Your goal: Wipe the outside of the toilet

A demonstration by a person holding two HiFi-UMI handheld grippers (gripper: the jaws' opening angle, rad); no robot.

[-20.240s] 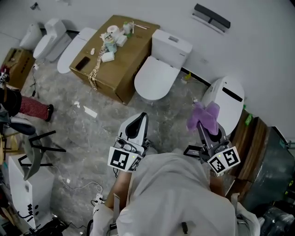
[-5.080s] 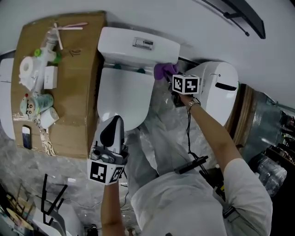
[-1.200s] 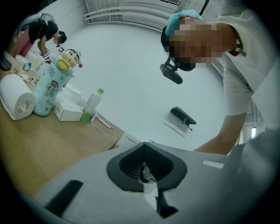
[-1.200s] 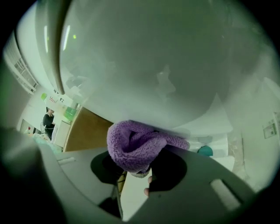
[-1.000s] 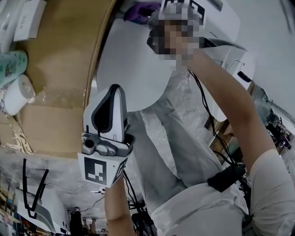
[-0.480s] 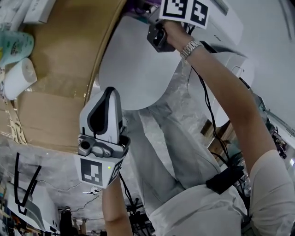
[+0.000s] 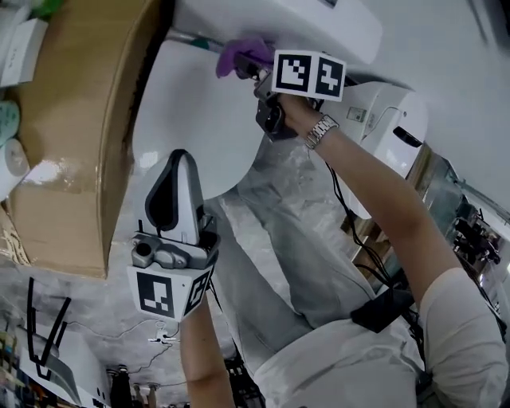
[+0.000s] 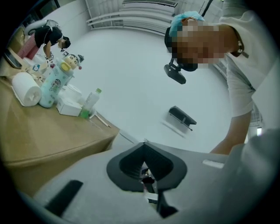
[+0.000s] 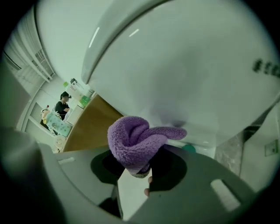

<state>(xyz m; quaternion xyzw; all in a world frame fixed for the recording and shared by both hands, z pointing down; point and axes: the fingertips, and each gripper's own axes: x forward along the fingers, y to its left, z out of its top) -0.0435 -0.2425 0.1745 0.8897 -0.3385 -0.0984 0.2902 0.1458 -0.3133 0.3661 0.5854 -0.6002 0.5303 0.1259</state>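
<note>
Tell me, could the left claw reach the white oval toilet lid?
Probably yes: in the head view the left claw, shut and empty, sits close to the white oval toilet lid, nothing visible between them.

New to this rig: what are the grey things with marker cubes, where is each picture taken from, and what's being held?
No robot here: a person holds a two-fingered gripper in each hand; the marker cubes are part of them. The wide picture comes from a camera on the person's head, looking down. The other two come from cameras riding on each gripper, looking along its fingers. The right gripper is shut on a purple cloth, held at the back of the white toilet, just under its tank. The left gripper hangs lower, shut and empty. Beside the toilet stands a cardboard box carrying a paper roll and bottles.
</note>
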